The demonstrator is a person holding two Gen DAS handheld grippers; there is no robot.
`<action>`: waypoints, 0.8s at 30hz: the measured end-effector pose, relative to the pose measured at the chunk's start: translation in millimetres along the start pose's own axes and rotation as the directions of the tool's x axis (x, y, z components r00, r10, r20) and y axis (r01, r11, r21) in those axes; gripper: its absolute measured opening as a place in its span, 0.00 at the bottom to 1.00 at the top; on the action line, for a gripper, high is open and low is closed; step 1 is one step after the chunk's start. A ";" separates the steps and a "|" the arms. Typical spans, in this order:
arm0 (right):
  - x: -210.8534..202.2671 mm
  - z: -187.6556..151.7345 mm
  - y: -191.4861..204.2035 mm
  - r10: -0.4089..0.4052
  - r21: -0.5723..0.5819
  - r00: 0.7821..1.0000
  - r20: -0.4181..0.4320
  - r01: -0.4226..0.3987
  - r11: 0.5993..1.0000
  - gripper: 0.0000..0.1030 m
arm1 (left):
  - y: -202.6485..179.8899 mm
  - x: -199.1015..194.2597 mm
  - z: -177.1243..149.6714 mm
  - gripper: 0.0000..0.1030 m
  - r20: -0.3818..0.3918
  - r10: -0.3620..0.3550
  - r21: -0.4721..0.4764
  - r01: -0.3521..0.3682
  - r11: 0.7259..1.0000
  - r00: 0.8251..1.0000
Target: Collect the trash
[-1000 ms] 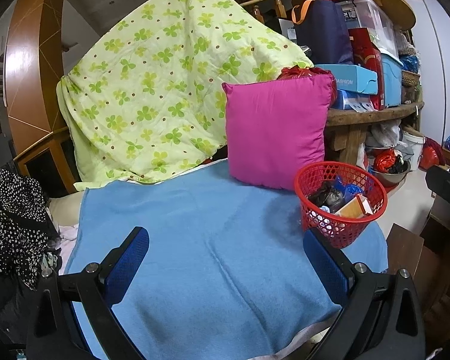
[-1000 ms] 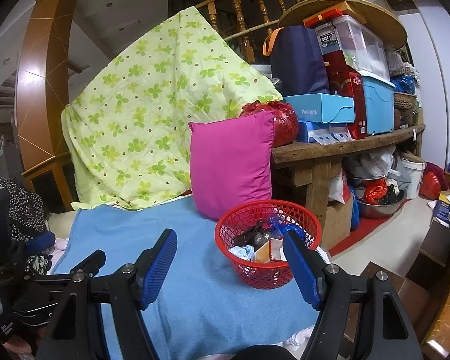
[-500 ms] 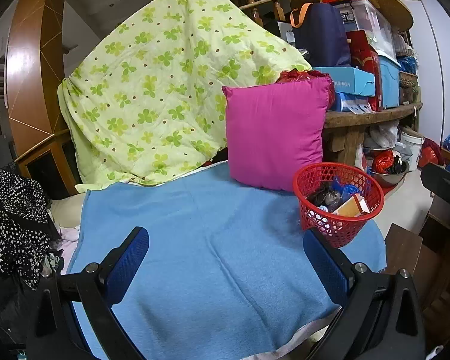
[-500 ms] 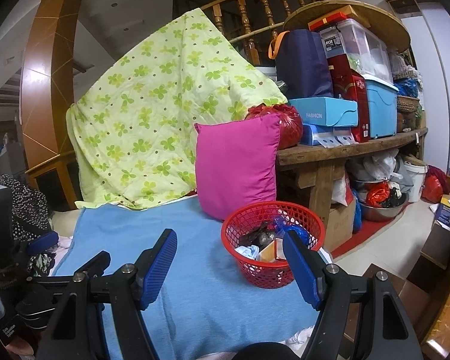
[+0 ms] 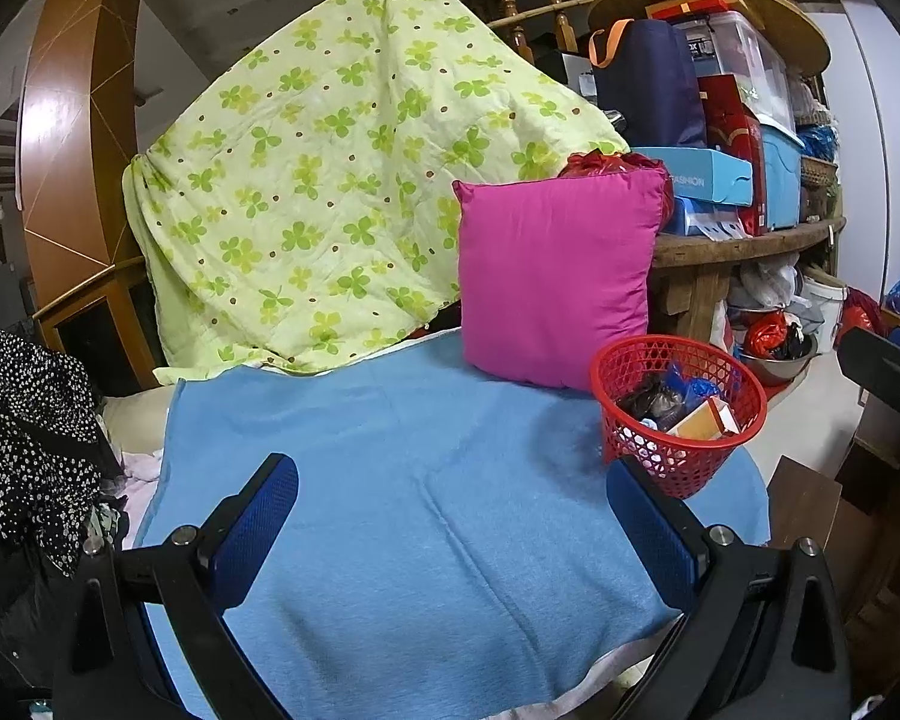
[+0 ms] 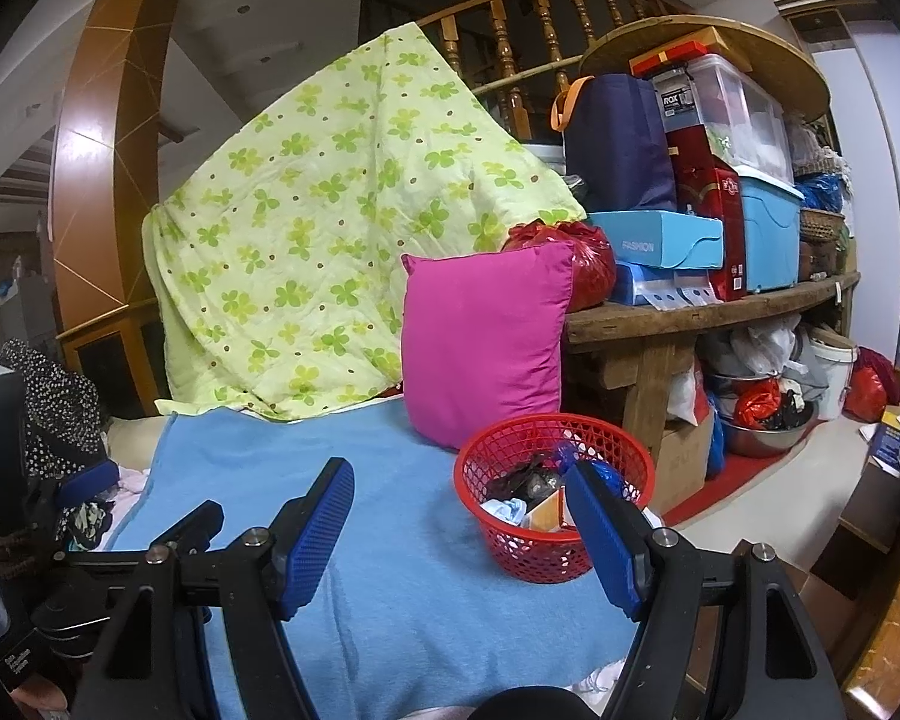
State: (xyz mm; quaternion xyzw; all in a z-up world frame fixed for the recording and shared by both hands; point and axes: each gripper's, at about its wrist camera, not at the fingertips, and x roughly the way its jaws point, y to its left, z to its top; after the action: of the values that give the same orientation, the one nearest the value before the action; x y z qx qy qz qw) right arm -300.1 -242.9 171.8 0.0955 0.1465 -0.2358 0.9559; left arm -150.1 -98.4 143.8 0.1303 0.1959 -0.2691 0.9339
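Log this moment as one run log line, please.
left tool: open, empty | right tool: open, empty | red basket: holds trash, on blue blanket

1 basket [image 6: 555, 540], 1 pillow [image 6: 480, 354], 2 blankets.

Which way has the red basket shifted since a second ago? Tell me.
No. In the right wrist view the red basket still sits on the blue towel, just in front of the pink pillow.
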 end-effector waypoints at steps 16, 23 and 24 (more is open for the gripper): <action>6.1 -1.1 7.7 0.005 -0.019 1.000 -0.010 -0.005 1.000 0.74 | 3.6 4.6 -2.4 0.99 -0.009 -0.005 -0.009 0.005 1.000 1.000; 6.5 -0.5 6.6 0.005 -0.015 1.000 -0.010 -0.005 1.000 0.74 | 3.9 4.5 -1.4 0.99 -0.009 -0.003 -0.009 0.002 1.000 1.000; 6.6 -0.4 6.5 0.005 -0.016 1.000 -0.010 -0.005 1.000 0.74 | 3.7 4.7 -1.2 0.99 -0.010 -0.003 -0.007 0.003 1.000 1.000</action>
State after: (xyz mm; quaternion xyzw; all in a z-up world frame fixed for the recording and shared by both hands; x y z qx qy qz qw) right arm -291.5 -239.9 170.0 0.0894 0.1528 -0.2319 0.9565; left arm -144.8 -97.0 141.1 0.1281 0.2016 -0.2692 0.9330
